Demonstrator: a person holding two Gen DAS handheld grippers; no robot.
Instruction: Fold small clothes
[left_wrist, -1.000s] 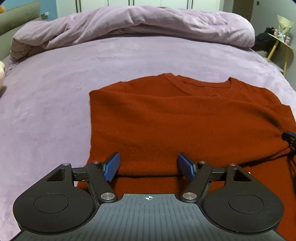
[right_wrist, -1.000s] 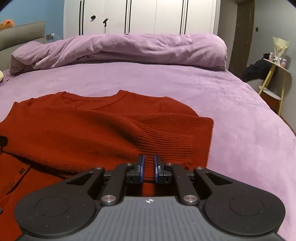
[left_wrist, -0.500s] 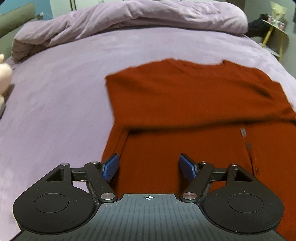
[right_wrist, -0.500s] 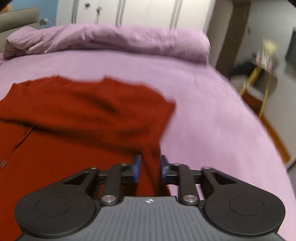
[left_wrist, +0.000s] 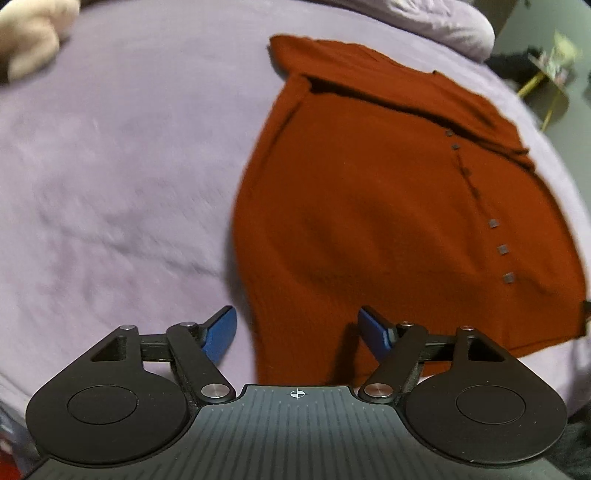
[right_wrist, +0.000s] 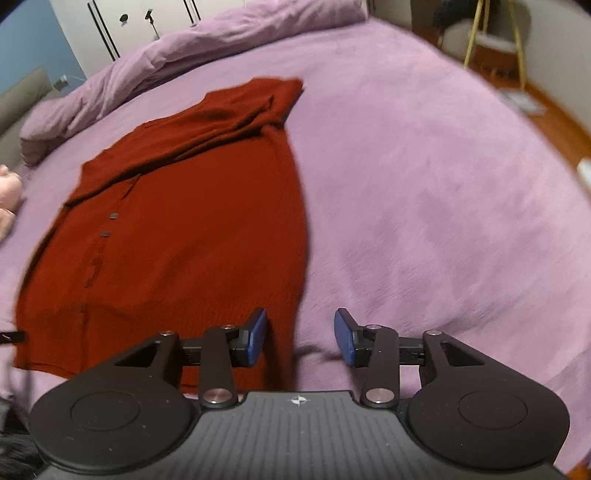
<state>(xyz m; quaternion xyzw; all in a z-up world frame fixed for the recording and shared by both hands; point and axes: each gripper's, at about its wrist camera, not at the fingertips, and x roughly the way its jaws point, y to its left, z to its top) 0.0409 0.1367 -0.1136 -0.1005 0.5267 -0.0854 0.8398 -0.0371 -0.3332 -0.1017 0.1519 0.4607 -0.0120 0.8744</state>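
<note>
Rust-red knit, that's the cardigan (left_wrist: 388, 221), spread flat on the purple bed (left_wrist: 110, 166), long axis running from its hem by me up to the folded-over sleeves at the far end. My left claw (left_wrist: 297, 332) hangs over the cardigan's near left corner, jaws wide and easing in a touch, nothing pinched. My right claw (right_wrist: 300, 336) straddles the cardigan's right edge near the hem, jaws just opening, roughly half apart, cloth under the left pad but not gripped. Each claw has its own corner within reach; I'd say the hem goes next. Heaped duvet (right_wrist: 184, 55) beyond the cardigan's collar, pale plush toy (left_wrist: 29, 40) well left; nothing blocks me.
</note>
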